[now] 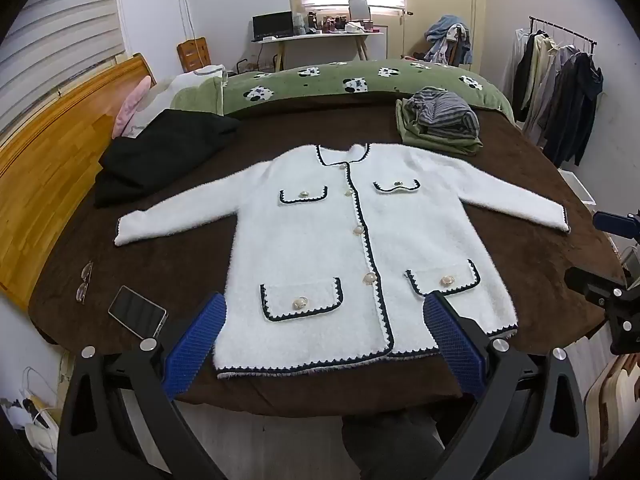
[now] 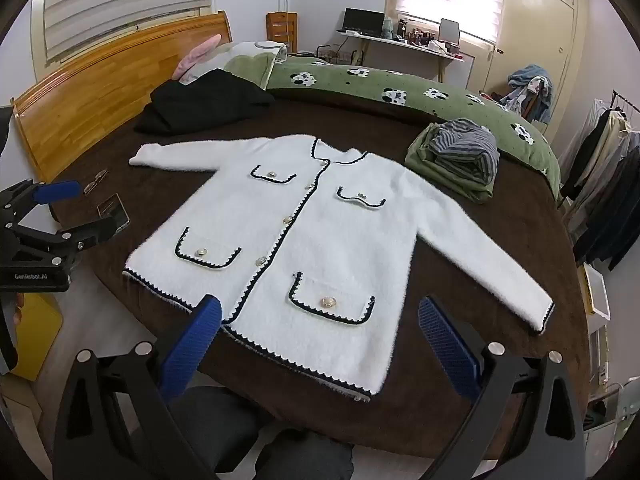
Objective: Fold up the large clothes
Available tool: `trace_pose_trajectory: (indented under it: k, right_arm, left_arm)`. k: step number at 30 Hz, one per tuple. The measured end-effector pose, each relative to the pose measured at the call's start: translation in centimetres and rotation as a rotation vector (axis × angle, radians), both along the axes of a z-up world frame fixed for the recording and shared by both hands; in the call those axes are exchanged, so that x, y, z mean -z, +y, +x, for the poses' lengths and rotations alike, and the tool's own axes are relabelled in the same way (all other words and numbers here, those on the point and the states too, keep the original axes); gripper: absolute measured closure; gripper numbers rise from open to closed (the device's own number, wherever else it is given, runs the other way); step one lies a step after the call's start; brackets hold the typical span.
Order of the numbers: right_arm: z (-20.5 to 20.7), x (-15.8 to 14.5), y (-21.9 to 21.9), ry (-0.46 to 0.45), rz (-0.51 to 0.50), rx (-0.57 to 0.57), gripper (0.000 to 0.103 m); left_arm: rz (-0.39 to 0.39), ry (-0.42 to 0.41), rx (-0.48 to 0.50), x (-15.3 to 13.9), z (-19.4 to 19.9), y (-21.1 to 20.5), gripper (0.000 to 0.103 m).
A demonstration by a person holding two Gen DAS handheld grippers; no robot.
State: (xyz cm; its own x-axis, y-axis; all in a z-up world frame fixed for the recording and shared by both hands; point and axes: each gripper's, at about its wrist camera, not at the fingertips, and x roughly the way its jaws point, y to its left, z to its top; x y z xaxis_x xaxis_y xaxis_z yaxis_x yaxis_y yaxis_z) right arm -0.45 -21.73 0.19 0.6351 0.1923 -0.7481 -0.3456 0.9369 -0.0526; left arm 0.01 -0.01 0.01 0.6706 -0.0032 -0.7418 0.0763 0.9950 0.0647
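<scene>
From my seat, both wrist cameras look down and forward across the foot of the bed (image 1: 192, 264) from close above its near edge, the left one square onto the white cardigan (image 1: 332, 248), the right one from farther right, sharing cardigan, bed and far desk (image 2: 404, 46).

Each gripper has 2 blue fingers with a fine grid texture, mounted on glossy black arms with triangular cut-outs and round silver screw heads. The left gripper (image 1: 324, 340) shows 4 such screws along its arms, as does the right gripper (image 2: 320, 344). In the right wrist view, the left gripper's black body carries white "GenRobot.AI" lettering. Below, the person wears dark trousers (image 2: 240, 440).
</scene>
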Motion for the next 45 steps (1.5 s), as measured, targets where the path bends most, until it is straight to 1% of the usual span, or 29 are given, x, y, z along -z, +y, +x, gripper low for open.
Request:
trace_pose_trajectory:
  k: [9,10,16,17,26,29,39,45]
  right_arm:
    - [-0.2,0.1,0.1,0.007,-0.002,0.005,0.006]
    - [-0.1,0.4,0.6,0.002,-0.009,-0.002,0.006]
    - [0.2,0.5,-0.1,0.000,-0.007,0.004,0.006]
    - [-0.2,0.2,0.3,-0.002,-0.006,0.000,0.006]
    - [-0.8,-0.5,-0.4,-0.006,0.000,0.005,0.006]
    - [-0.7,-0.5,-0.3,-0.006,0.000,0.004,0.006]
    - [-0.7,-0.3,-0.7,0.000,0.007,0.012,0.006]
    - [-0.7,-0.3,-0.7,-0.003,0.008,0.013,0.006]
  left_arm:
    - [0.008,-0.007,0.005,-0.5,-0.4,-0.3,0.006]
    - [0.008,-0.006,0.005,-0.2,-0.4,-0.3,0.006]
    - [0.007,-0.002,0.007,-0.2,-0.4,-0.4,0.006]
    - [0.010,-0.004,0.008,-0.2,-0.2,-1.0,0.006]
    - [-0.017,-0.028,-0.017,-0.4,-0.8,-0.1,0.006]
    - [-0.001,-0.023,-0.010,-0.6,-0.7,-0.1,0.006]
    - [0.009,-0.016,0.009,-0.6,-0.5,-0.4,0.006]
    - [-0.003,-0.022,0.012,-0.7,-0.5,-0.4,0.006]
